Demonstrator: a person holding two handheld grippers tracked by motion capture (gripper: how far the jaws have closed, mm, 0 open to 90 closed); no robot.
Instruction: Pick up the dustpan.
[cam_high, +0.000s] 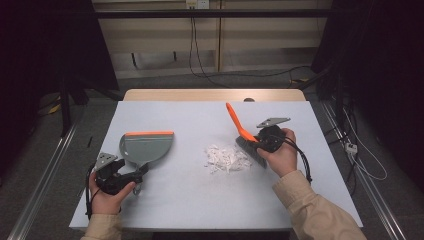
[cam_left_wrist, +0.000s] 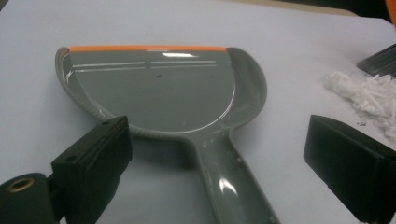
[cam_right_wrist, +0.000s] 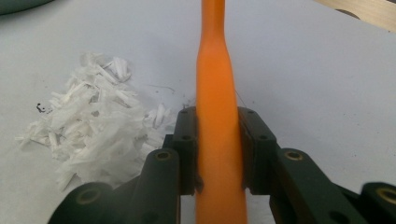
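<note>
Paper scraps (cam_high: 226, 158) lie mid-table, beside the brush (cam_high: 245, 136) clamped by its orange handle in the right gripper (cam_high: 265, 141), bristles probably touching them, ready to sweep. Left gripper (cam_left_wrist: 219, 163), jaws wide, straddles the dustpan (cam_left_wrist: 159, 88) handle without gripping.

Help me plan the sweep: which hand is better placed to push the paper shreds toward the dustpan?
Right. The right gripper is shut on the brush beside the paper shreds. The left gripper stands open around the dustpan handle, not gripping it.
</note>
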